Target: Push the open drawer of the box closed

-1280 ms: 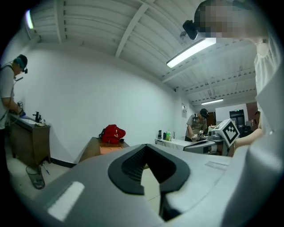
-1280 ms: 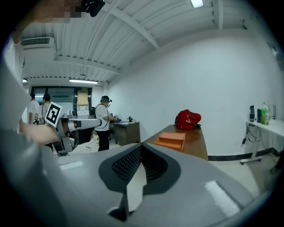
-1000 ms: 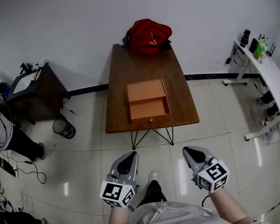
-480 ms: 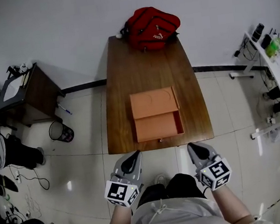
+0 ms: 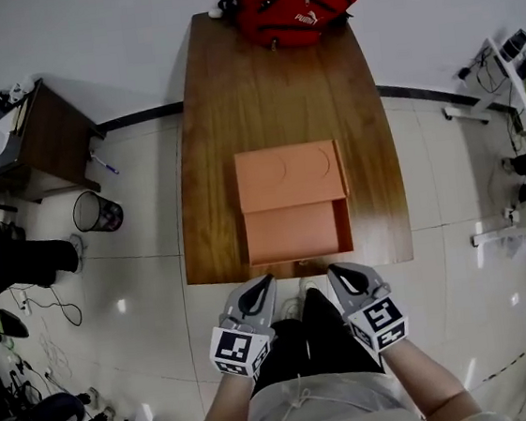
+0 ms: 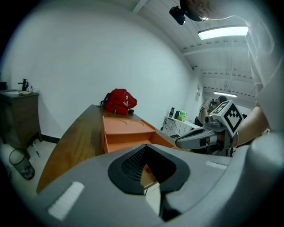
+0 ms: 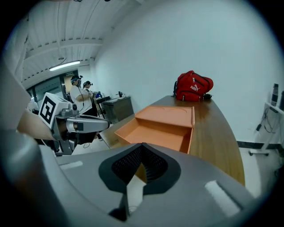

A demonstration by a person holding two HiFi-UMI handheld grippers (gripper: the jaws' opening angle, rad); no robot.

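The brown wooden desk [image 5: 210,164] is carrying an orange box [image 5: 289,175] near the middle of its width. The box's drawer [image 5: 297,232] is standing open on the box's near side, reaching close to the desk's near edge. Beyond the box, well apart from it, a red bag [image 5: 294,3] is sitting at the desk's far end. Bare wood is showing on both sides of the box.

The drawer [image 5: 297,232] juts toward the near edge of the surface [image 5: 206,164], its front open to approach from the left gripper [image 5: 263,281] and right gripper [image 5: 335,271] just off that edge. Bare wood flanks the box [image 5: 289,175]. A red bag [image 5: 294,3] fills the far end.
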